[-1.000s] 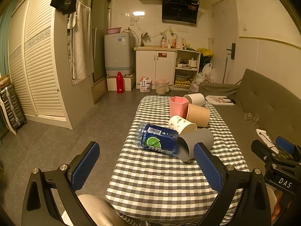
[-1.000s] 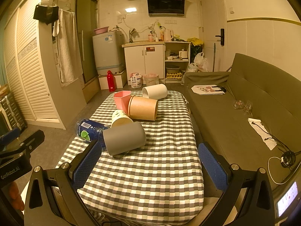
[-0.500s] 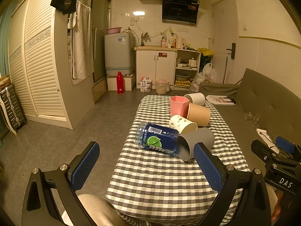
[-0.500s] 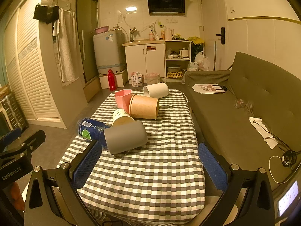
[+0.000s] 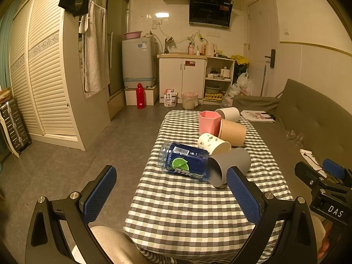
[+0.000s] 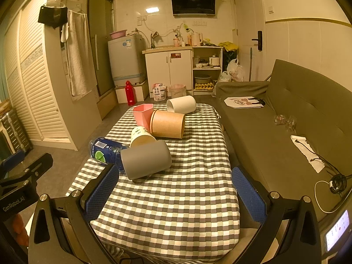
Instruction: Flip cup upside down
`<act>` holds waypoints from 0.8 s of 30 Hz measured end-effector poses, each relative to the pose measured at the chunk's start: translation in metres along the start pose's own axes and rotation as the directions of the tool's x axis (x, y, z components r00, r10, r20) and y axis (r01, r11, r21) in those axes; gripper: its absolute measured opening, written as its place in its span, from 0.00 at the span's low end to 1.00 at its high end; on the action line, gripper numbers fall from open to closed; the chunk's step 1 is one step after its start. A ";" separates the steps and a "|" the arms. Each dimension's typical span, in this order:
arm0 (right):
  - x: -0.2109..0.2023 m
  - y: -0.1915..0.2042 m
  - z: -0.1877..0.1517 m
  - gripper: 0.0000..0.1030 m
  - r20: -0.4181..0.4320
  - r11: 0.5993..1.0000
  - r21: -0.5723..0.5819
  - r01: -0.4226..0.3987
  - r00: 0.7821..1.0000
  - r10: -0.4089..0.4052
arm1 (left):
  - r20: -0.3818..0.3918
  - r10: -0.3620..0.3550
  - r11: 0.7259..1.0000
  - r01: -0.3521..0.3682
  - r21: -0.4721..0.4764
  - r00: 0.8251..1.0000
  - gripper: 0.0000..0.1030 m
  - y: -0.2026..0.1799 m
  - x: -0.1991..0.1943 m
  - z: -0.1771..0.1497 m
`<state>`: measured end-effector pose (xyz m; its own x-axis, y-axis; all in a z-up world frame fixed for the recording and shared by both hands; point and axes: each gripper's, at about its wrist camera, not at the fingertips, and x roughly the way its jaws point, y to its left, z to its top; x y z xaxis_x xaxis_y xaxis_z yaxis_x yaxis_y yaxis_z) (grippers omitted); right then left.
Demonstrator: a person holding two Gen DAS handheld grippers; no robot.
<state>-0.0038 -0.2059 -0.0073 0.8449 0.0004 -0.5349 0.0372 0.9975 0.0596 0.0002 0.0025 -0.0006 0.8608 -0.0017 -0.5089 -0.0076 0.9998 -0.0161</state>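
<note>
Nothing on the table has shifted since a second ago; your right gripper (image 6: 173, 189) has crept slightly nearer the cups, your left gripper (image 5: 171, 192) is unchanged. Both sets of jaws are spread wide, holding nothing. Grey cup (image 6: 146, 159) lies on its side mid-table on the checked tablecloth (image 6: 176, 202), touching the blue bottle (image 6: 105, 150).
</note>
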 end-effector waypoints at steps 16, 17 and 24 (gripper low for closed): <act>0.003 -0.001 -0.001 1.00 -0.009 1.000 -0.001 -0.002 1.000 0.002 | -0.016 0.008 1.000 -0.008 0.002 1.000 1.00 0.003 0.007 -0.007; 0.004 -0.001 -0.002 1.00 -0.012 1.000 -0.002 -0.002 1.000 0.002 | -0.019 0.008 1.000 -0.008 0.003 1.000 1.00 0.003 0.009 -0.007; 0.016 0.010 0.006 1.00 -0.029 1.000 -0.011 -0.005 1.000 0.004 | -0.039 0.004 1.000 -0.004 0.001 0.999 1.00 0.012 0.023 -0.006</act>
<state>0.0133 -0.1960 -0.0100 0.8293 0.0069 -0.5588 0.0271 0.9983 0.0525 0.0173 0.0143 -0.0176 0.8402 0.0014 -0.5422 -0.0101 0.9999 -0.0131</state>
